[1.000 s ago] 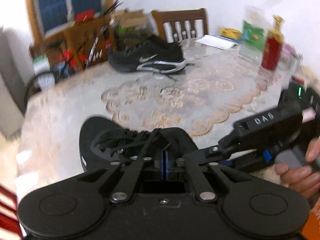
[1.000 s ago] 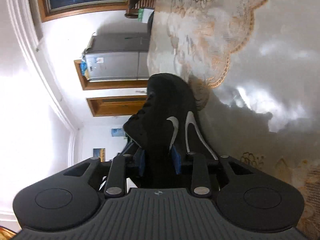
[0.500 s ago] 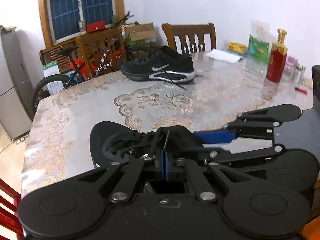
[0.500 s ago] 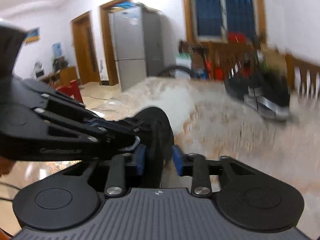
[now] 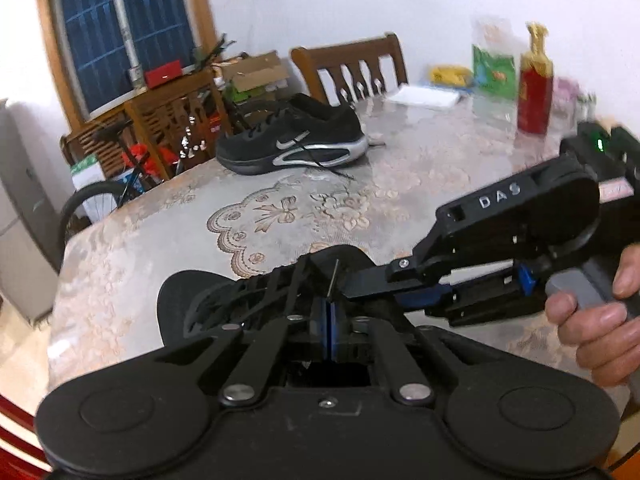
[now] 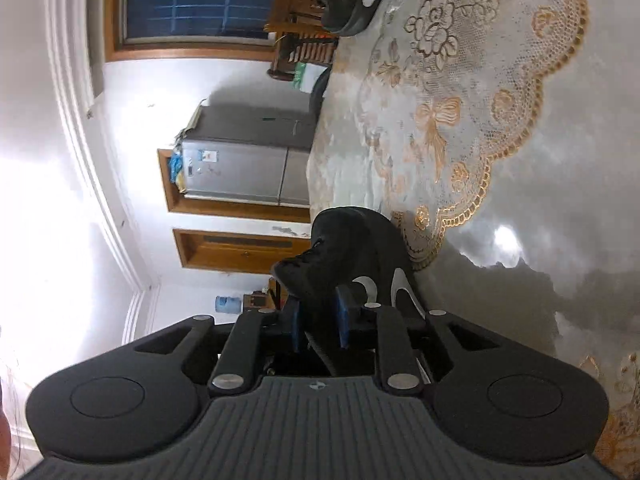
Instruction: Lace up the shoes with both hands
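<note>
A black sneaker [image 5: 224, 304] with a silver swoosh lies just ahead of my left gripper [image 5: 330, 312], toe pointing away to the left. That gripper is shut, and the thin stiff end of a black shoelace [image 5: 333, 280] sticks up from between its blue pads. My right gripper [image 5: 360, 286] reaches in from the right, held by a person's hand [image 5: 592, 320]. In the right wrist view the right gripper [image 6: 320, 320] is rolled on its side. Its jaws are opening, with the sneaker's [image 6: 352, 248] side wall between the blue pads. A second black sneaker [image 5: 296, 144] rests farther back on the table.
The table [image 5: 440, 168] has a glossy cover with a lace doily [image 5: 300, 216] in the middle. A red bottle [image 5: 534, 92], packets and papers stand at the back right. Wooden chairs [image 5: 352, 68], a bicycle and a fridge [image 6: 248, 172] ring the table.
Half a second ago the right gripper was upright beside the left one; it has rolled back onto its side at the sneaker's flank. The left gripper stays shut on the lace end.
</note>
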`<state>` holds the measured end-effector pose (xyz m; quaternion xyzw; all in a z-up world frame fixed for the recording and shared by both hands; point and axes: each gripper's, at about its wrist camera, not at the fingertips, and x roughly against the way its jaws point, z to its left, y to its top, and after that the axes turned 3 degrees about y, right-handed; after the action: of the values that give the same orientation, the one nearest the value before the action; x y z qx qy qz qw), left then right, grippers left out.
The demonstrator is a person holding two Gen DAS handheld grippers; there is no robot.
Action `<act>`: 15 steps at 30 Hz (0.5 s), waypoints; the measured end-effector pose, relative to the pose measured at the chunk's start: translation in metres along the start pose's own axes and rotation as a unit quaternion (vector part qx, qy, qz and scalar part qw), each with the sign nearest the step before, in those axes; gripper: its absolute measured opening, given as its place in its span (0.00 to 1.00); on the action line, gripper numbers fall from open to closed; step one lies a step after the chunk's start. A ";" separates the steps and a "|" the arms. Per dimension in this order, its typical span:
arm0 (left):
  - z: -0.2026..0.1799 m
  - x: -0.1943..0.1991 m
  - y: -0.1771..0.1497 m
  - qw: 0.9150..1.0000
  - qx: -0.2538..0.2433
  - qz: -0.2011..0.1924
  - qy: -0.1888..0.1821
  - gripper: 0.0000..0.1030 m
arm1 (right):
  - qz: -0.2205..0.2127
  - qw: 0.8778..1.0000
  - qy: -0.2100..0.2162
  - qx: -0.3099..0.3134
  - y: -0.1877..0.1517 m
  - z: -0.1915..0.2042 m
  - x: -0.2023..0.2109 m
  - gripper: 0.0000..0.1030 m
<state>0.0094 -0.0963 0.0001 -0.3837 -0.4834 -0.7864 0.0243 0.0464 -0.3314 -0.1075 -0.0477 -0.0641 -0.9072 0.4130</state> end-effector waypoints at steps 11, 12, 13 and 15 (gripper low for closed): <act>-0.015 -0.011 0.003 0.975 -0.214 0.056 0.018 0.02 | 0.011 1.000 0.008 0.017 -0.023 0.006 0.004 0.31; -0.015 -0.011 0.002 0.974 -0.219 0.056 0.018 0.02 | 0.010 1.000 0.002 0.021 -0.024 0.009 0.004 0.31; -0.015 -0.012 0.002 0.973 -0.224 0.057 0.018 0.02 | 0.010 1.000 -0.005 0.026 -0.026 0.011 0.004 0.31; -0.016 -0.012 0.001 0.971 -0.232 0.057 0.023 0.02 | 0.020 0.997 -0.033 0.061 -0.031 0.023 0.001 0.43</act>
<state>0.0094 -0.1129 -0.0109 -0.3879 -0.2643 -0.8829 -0.0098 0.0229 -0.3084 -0.0872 -0.0539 -0.1323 -0.8912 0.4306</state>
